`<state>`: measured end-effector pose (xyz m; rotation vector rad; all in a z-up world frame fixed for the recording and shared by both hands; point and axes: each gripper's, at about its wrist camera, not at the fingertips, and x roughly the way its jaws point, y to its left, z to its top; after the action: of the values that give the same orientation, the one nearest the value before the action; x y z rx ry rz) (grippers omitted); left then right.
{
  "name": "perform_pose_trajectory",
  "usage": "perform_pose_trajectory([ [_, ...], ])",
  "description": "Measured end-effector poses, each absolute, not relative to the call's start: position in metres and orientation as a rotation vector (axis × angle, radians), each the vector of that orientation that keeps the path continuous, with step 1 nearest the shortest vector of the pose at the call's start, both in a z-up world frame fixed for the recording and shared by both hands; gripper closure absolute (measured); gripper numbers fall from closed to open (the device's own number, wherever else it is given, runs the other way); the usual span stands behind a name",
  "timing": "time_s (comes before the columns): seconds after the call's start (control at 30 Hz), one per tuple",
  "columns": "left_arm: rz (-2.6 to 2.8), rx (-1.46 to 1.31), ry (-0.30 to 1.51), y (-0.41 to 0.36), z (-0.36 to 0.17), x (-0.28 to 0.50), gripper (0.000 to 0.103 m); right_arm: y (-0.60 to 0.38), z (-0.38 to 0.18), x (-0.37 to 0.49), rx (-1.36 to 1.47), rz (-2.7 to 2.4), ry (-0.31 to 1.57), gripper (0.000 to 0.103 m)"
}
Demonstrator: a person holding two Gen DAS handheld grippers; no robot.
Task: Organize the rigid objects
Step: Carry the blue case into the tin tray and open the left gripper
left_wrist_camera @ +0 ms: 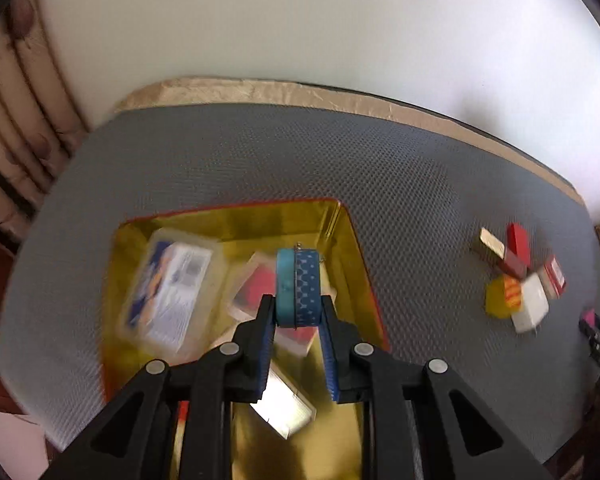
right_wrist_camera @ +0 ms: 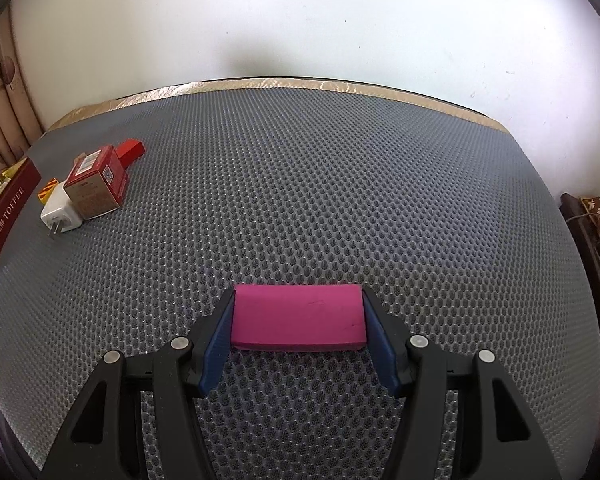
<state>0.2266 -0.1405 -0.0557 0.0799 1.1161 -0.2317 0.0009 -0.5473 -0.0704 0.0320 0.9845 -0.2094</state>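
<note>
Along the dark red wall of the box [right_wrist_camera: 5,216] at the left edge of the right wrist view runs pale lettering that ends in "TOFFEE"; the characters before it are too small to read. Beside it a red carton [right_wrist_camera: 96,178] with a barcode label leans against a white plug adapter [right_wrist_camera: 58,208], and a small red block [right_wrist_camera: 131,149] lies behind them.

Only the left wrist view shows the box's gold inside [left_wrist_camera: 340,240], where a clear case [left_wrist_camera: 168,288] with a blurred blue-and-white label lies. The left tongs [left_wrist_camera: 298,312] are clenched on a blue tin [left_wrist_camera: 298,286], held above the box. The same cluster of small things [left_wrist_camera: 520,280] lies well apart, to the right.

The right tongs [right_wrist_camera: 298,316] clasp a magenta block [right_wrist_camera: 298,316] by its two ends, over the grey mesh mat [right_wrist_camera: 320,200] on the surface. Most of the mat is bare out to its gold far edge [right_wrist_camera: 284,82] by the white wall.
</note>
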Motion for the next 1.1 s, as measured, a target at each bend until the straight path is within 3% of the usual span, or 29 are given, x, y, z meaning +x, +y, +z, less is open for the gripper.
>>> perform_pose_trajectory([
  [0.33, -0.187, 0.042, 1.12, -0.144, -0.077, 0.261, 0.081, -0.547, -0.071, 0.003, 0.03, -0.209, 0.985, 0.046],
  [0.47, -0.111, 0.125, 1.112, -0.15, -0.075, 0.261, 0.067, -0.547, -0.071, 0.003, 0.031, -0.209, 0.985, 0.046],
  [0.53, -0.097, 0.119, 1.084, -0.148, -0.066, 0.247, 0.067, -0.547, -0.071, 0.003, 0.03, -0.209, 0.985, 0.046],
  [0.63, -0.066, 0.111, 0.996, -0.139, -0.039, 0.207, 0.066, -0.547, -0.071, 0.003, 0.034, -0.206, 0.986, 0.046],
  [0.8, -0.079, 0.058, 0.919, -0.124, -0.016, 0.118, 0.057, -0.545, -0.069, 0.002, 0.049, -0.207, 0.996, 0.046],
  [1.1, 0.076, 0.154, 0.82, -0.109, -0.02, -0.024, 0.053, -0.517, -0.032, -0.018, 0.111, -0.144, 0.966, 0.046],
])
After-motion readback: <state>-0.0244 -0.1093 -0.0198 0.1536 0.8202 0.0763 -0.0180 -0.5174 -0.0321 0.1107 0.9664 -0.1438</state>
